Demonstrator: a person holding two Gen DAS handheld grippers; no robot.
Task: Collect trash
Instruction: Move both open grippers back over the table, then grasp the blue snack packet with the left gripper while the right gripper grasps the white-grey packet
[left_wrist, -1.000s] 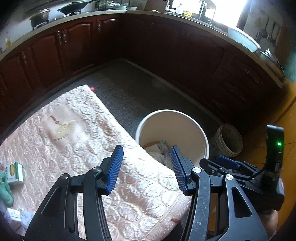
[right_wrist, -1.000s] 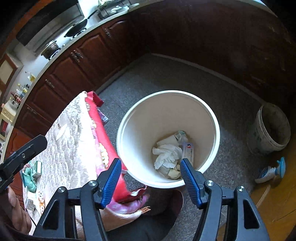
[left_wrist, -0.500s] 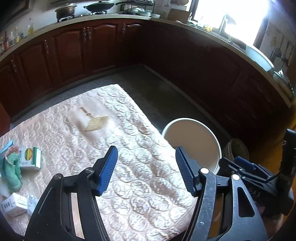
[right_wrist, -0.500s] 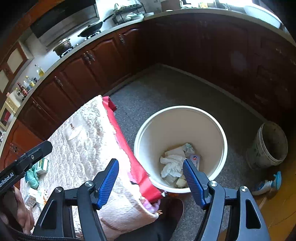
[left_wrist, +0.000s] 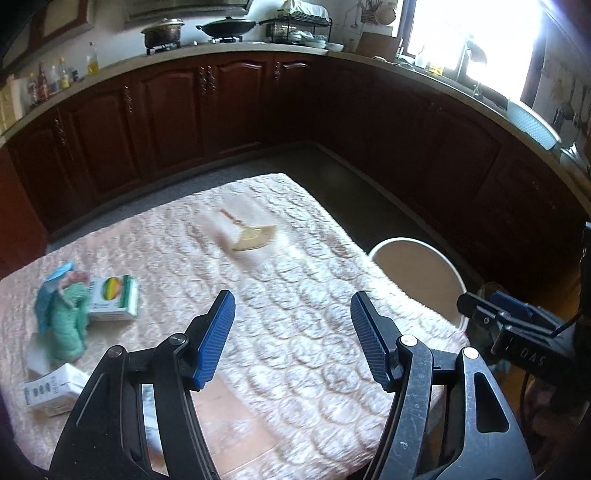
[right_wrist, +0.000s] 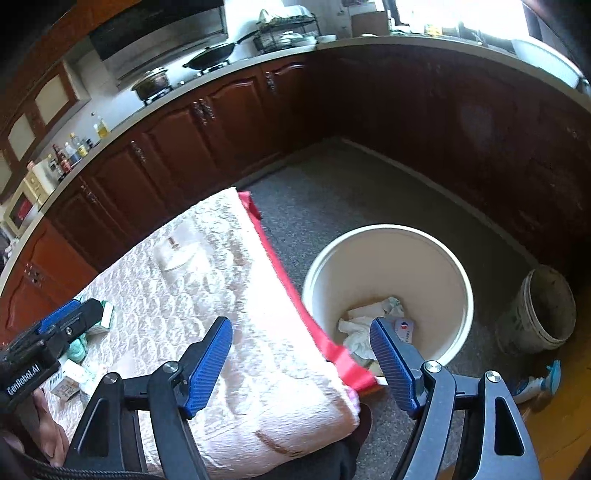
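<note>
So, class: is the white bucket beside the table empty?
No: the white bucket holds crumpled tissue and a small carton at its bottom.

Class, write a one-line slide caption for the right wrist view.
Empty open right gripper above table edge; white bin beside it holds crumpled trash.

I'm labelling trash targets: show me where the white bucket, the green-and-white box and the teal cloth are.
white bucket (right_wrist: 458, 273): right wrist view, on its far inner wall.
green-and-white box (left_wrist: 112, 297): left wrist view, on its top face.
teal cloth (left_wrist: 66, 321): left wrist view, on its crumpled middle.
</note>
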